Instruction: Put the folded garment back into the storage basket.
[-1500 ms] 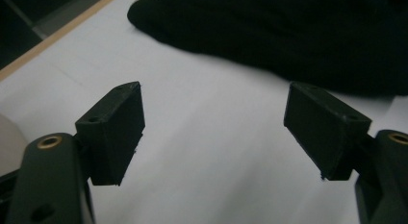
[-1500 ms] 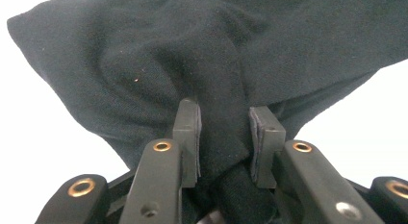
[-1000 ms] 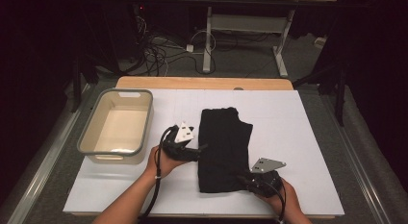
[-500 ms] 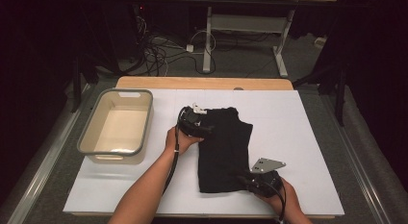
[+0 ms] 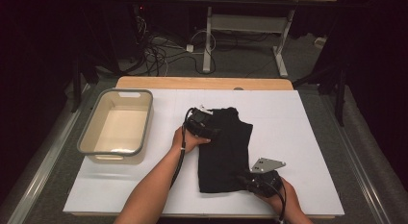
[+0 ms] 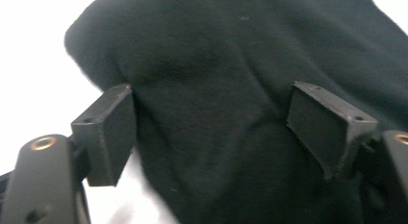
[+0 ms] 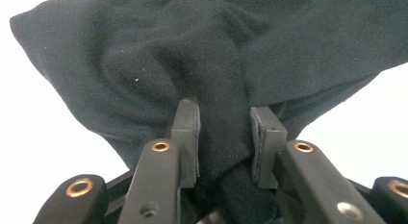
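Observation:
A folded black garment lies on the white table top, long side running away from me. My left gripper rests at the garment's upper left edge; in the left gripper view its jaws stand wide open over the black cloth, with nothing pinched. My right gripper sits at the garment's near right corner. In the right gripper view its jaws are shut on a bunched fold of the black garment.
A beige plastic basin with a grey rim stands at the table's left, nothing inside it. The table's wooden far edge shows beyond the white top. Cables and desk legs lie on the floor behind.
My left gripper has moved away from me and to the right, from beside the garment's left edge onto its upper left part. The right gripper has stayed at the near corner.

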Available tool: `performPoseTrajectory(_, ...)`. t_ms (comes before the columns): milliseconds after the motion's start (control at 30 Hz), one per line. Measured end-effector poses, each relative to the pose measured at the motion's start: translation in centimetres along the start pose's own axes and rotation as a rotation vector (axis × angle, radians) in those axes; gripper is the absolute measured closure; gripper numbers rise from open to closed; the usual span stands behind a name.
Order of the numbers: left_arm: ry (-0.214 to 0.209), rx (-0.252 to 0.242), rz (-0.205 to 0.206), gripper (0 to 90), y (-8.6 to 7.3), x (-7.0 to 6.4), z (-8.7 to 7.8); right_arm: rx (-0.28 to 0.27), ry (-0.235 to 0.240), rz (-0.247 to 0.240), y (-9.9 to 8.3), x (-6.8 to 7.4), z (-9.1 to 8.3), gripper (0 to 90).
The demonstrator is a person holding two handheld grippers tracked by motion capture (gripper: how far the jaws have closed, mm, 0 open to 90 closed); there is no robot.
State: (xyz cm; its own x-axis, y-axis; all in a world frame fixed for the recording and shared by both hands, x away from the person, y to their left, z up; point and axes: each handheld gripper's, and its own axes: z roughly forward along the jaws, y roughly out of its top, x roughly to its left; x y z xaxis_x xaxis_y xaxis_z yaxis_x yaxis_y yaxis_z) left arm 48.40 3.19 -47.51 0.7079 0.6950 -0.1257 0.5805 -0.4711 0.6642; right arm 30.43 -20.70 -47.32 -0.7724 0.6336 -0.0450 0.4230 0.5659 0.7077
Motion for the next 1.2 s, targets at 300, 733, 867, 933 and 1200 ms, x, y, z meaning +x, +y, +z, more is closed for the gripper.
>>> performPoseTrajectory(300,-0.136,-0.015,0.058,64.9,-0.1,-0.4,-0.1,0.000,0.001,0.001,0.0,0.0,0.0,69.8)
performPoseTrajectory(733,-0.125,-0.039,0.131,74.6,0.2,-1.0,-0.6,-0.019,0.008,0.003,-0.1,0.0,-0.3,74.0)
performPoseTrajectory(867,-0.109,-0.070,0.163,74.7,0.7,-1.4,-1.4,-0.038,0.013,-0.006,-0.2,0.0,-0.5,76.4)
performPoseTrajectory(933,-0.107,-0.077,0.171,74.7,0.8,-1.6,-1.7,-0.039,0.004,-0.021,-0.1,0.0,-0.6,76.7)
performPoseTrajectory(1200,-0.076,-0.128,0.242,74.8,1.9,-2.8,-3.6,-0.099,-0.009,-0.020,0.2,-0.3,-1.8,77.5)
